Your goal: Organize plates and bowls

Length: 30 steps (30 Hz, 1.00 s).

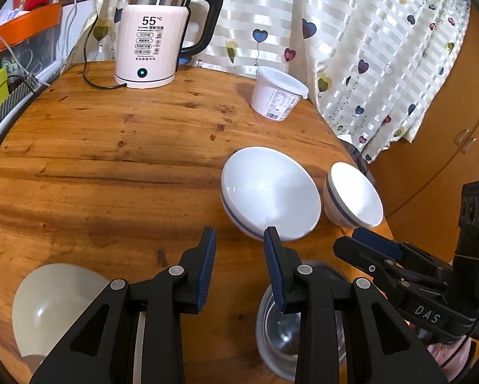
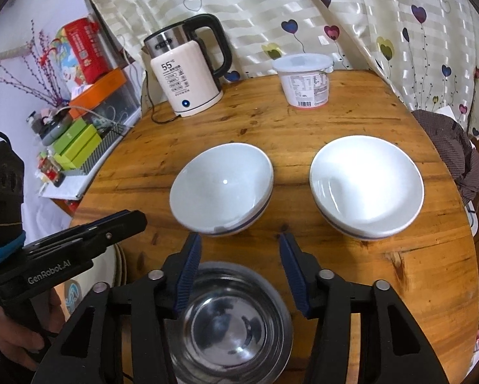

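Two white bowls with a blue band stand on the round wooden table [image 2: 383, 275]: one [image 2: 221, 188] [image 1: 269, 193] at centre, the other [image 2: 367, 187] [image 1: 354, 200] to its right. A steel bowl [image 2: 236, 323] [image 1: 282, 329] sits at the near edge, under my right gripper [image 2: 239, 272], which is open and empty with its fingers either side of the bowl's far rim. My left gripper [image 1: 239, 268] is open and empty above the table, left of the steel bowl. A cream bowl [image 1: 58, 307] lies at its lower left. Stacked plates [image 2: 119, 265] show partly behind the left gripper in the right wrist view.
A white electric kettle [image 1: 151, 35] [image 2: 188, 70] with its cord stands at the table's back left. A white lidded tub [image 1: 277, 94] [image 2: 303, 78] stands at the back. A curtain hangs behind. Boxes and clutter [image 2: 79, 140] lie left of the table.
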Each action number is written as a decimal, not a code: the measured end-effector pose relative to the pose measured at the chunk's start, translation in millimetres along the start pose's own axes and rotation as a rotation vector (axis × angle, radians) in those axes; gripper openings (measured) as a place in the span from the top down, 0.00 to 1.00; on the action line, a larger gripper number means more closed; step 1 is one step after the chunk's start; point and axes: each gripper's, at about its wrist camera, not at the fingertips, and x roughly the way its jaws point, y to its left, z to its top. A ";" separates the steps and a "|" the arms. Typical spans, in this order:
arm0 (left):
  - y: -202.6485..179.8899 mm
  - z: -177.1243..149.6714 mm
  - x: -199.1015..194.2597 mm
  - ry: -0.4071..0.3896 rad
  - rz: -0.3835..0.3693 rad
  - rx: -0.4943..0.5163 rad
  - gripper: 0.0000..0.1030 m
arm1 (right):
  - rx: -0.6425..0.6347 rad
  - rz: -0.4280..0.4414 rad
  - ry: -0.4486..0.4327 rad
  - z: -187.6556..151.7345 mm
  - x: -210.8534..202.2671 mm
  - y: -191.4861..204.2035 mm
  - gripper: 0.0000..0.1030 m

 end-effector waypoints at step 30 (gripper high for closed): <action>5.1 24.1 51.1 0.045 -0.021 -0.043 0.69 | 0.077 0.008 0.065 30.1 51.3 -19.0 0.74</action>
